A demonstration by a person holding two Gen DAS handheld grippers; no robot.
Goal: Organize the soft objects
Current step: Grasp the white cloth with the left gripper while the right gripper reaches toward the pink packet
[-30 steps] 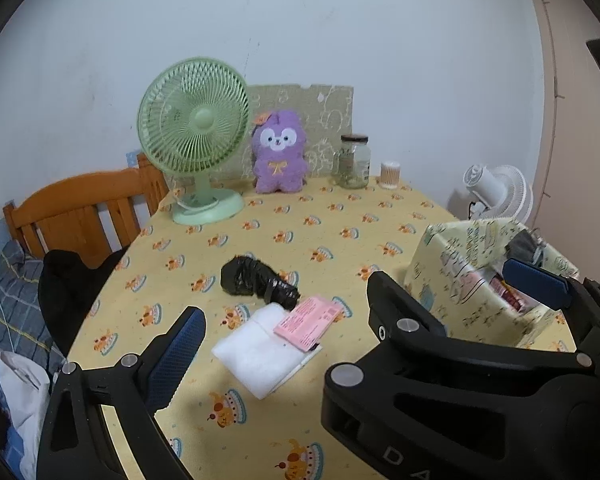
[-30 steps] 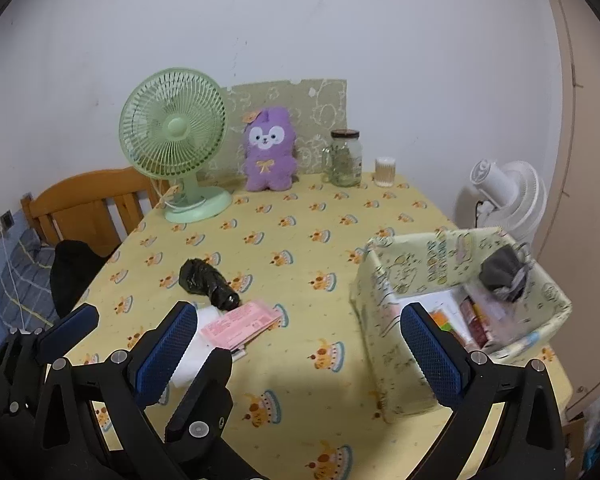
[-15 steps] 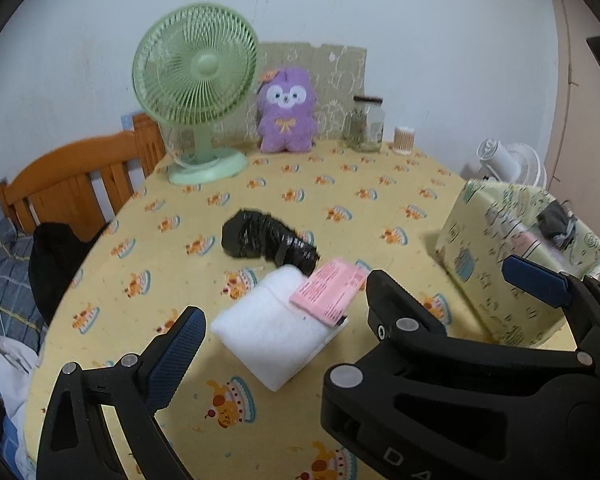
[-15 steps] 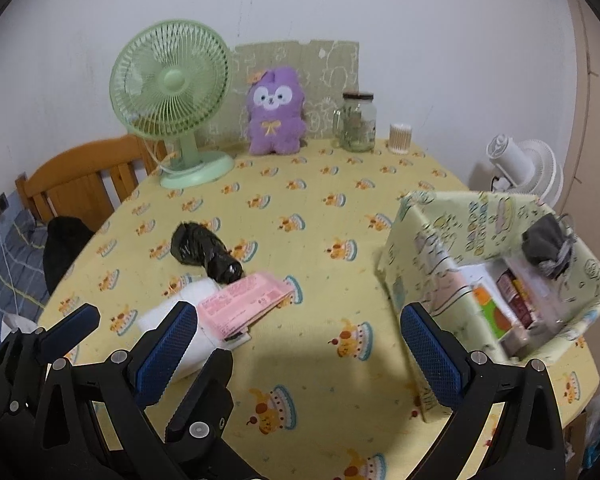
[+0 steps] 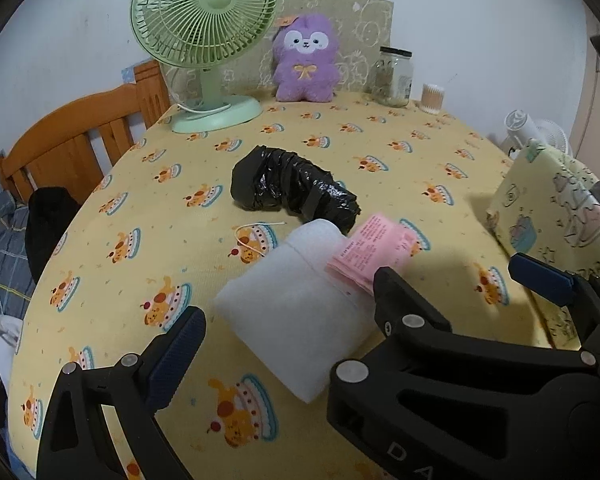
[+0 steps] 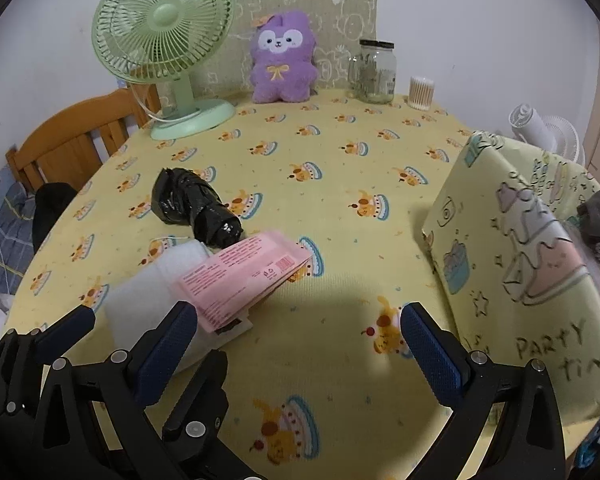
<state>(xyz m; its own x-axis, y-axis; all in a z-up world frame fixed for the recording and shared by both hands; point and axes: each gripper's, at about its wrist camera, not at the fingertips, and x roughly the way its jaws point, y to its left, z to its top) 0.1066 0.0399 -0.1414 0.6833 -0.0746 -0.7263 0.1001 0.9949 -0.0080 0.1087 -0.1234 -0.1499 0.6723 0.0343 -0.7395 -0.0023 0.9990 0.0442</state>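
A pale wall point(image 5: 440, 8) closes the room behind everything, and a round worktop point(image 5: 148, 264) in a yellow cloth printed with cakes fills most of both views. A wooden chair back point(image 5: 80, 136) rises past the worktop's rim, off to the left of both claws, with dark clothing draped below it.

Far ahead of the claws, at the back edge, stand a green desk fan point(image 5: 206, 36), a patterned board point(image 6: 340, 20) leaning on the wall, a purple plush toy point(image 5: 305, 60), a glass jar point(image 5: 394, 76) and a small tub of cotton swabs point(image 5: 432, 98). A white fan point(image 6: 548, 128) shows beyond the rim on the right.

To the right of the right claw sits a fabric storage box point(image 6: 512, 248) printed with cartoons, with a dark bundle inside it.

The left claw point(image 5: 360, 304) hangs released, jaws wide apart, directly over a folded white cloth point(image 5: 300, 304) lying on the worktop. A pink packet point(image 6: 240, 276) rests on that cloth's right end, just ahead of the right claw's left finger. Beyond both lies a crumpled black plastic bag point(image 5: 292, 192), touching the cloth's far edge.

The right claw point(image 6: 296, 340) is also spread open over bare tablecloth, between the cloth and the box, grasping nothing.
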